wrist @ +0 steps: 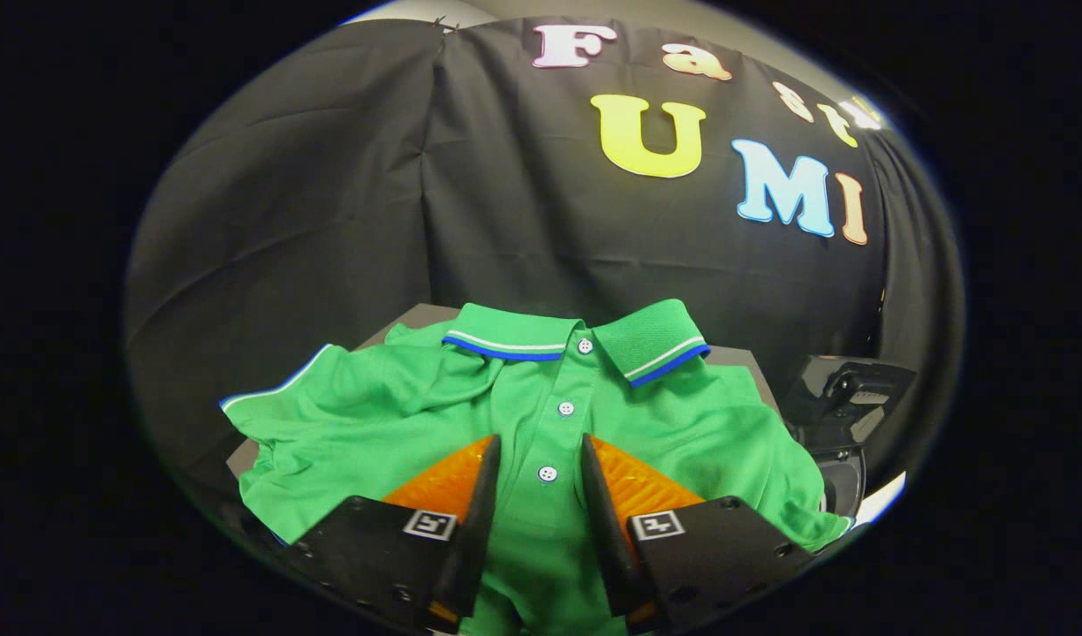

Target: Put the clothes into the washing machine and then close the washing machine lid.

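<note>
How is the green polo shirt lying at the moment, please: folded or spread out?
Spread out: the green polo shirt lies flat on a dark table, collar up, sleeve extended. The open gripper straddles its button placket.

Your gripper camera looks forward and slightly down along the gripper (pixel 539 446) fingers, close over the green collared polo shirt (pixel 541 415), facing the black cloth wall (pixel 329 194).

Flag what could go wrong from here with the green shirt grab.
1. The fingers stand open around the button placket of the green polo shirt; closing there may pinch only the top layer or catch a button.
2. The shirt lies spread wide over the dark surface, a sleeve draping over its edge, so it could drag or snag when lifted.
3. The dark machine sits off to the side beyond the shirt; trailing fabric may hang outside it.
</note>
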Demonstrator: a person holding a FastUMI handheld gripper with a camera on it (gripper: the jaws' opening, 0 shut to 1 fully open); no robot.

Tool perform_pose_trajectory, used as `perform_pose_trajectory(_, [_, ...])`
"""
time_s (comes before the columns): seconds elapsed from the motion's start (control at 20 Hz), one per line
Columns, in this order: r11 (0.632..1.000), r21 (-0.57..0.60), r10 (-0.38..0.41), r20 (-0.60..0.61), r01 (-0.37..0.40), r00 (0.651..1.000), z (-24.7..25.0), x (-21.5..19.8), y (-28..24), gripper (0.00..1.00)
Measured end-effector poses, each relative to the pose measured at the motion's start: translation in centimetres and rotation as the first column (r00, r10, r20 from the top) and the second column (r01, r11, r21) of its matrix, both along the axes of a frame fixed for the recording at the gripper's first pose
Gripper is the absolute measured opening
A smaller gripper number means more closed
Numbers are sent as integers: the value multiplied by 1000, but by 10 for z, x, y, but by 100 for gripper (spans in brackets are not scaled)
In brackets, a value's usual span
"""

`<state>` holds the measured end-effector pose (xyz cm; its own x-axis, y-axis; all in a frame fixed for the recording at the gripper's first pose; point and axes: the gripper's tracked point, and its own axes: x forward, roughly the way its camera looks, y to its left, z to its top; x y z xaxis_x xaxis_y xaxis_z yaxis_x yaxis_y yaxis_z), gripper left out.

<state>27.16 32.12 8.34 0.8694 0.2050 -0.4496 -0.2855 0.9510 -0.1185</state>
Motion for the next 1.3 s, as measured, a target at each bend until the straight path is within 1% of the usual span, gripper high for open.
perform_pose_trajectory(0.1, [999, -27, 22, 9, -22, 1000, 1, -2, 3, 30])
perform_pose_trajectory(0.2, [998, -38, 46, 13, -46, 999, 2, -4, 4, 30])
perform_pose_trajectory(0.25, [1000, -1, 29, 16, -29, 999, 4, -3, -2, 30])
perform_pose_trajectory(0.3, [999, 43, 29, -6, -29, 1000, 7, -6, -1, 2])
perform_pose_trajectory(0.35, [998, 54, 38, -32, -36, 999, 3, -6, 1, 2])
perform_pose_trajectory(0.45, [995, 74, 69, -45, -66, 997, 10, -5, 4, 2])
perform_pose_trajectory(0.55, [991, 96, 96, -9, -94, 995, 25, -8, 5, 2])
perform_pose_trajectory(0.75, [986, 110, 123, 52, -128, 991, 64, -13, 7, 2])
perform_pose_trajectory(1.1, [972, 160, 149, 155, -174, 977, 148, -28, 12, 2])
perform_pose_trajectory(1.3, [967, 154, 159, 257, -203, 953, 215, -47, 12, 2])
